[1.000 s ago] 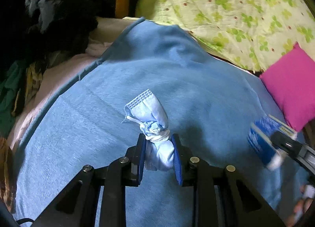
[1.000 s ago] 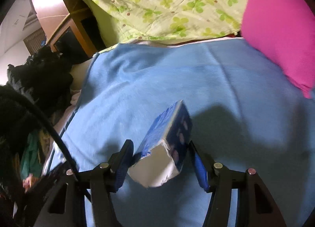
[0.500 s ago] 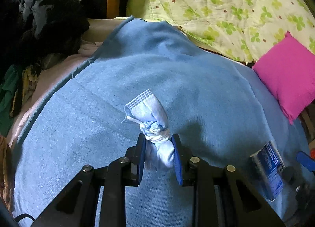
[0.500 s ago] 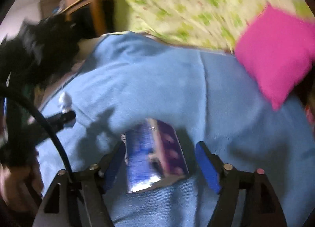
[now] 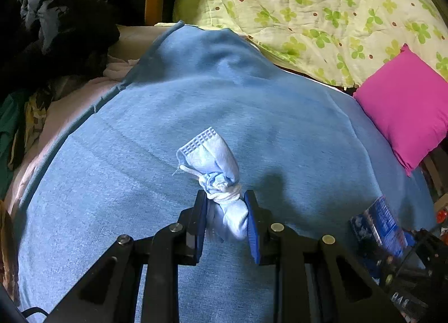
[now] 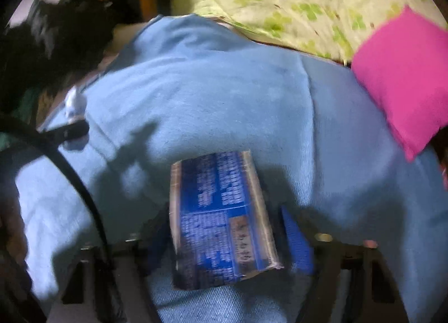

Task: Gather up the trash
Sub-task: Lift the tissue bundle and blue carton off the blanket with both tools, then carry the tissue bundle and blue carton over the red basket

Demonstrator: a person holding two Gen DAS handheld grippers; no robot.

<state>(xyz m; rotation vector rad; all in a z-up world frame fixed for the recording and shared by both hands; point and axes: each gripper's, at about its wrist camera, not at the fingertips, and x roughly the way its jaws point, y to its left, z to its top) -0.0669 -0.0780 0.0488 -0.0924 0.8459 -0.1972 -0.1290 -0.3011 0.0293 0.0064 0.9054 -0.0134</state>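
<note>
Swinging low toward the bed's right edge, the right hand-held gripper (image 6: 224, 236) now carries its blue carton (image 6: 221, 219) flat between half-spread jaws; the left hand-held gripper (image 5: 226, 222) stays pinched on the knotted mask (image 5: 215, 171), both pieces ready for binning.

— What is all this sitting on?

— A bed (image 5: 64, 116), with a pale pinkish sheet showing along its left edge. A blue blanket (image 5: 252, 116) is spread over most of it, a hemmed border running down that left side.

— And on top?

— A magenta pillow (image 5: 406, 116) lies at the right, its near corner on the blanket. Behind it, a yellow-green quilt (image 5: 322, 15) printed with clover leaves is heaped across the far end. At the far left there is a pile of dark clothes (image 5: 64, 29) — black mostly, some green and patterned cloth below it.

— Does the other view agree?

— It is blurred, but it shows the same blanket (image 6: 224, 93) and pillow (image 6: 406, 79).
</note>
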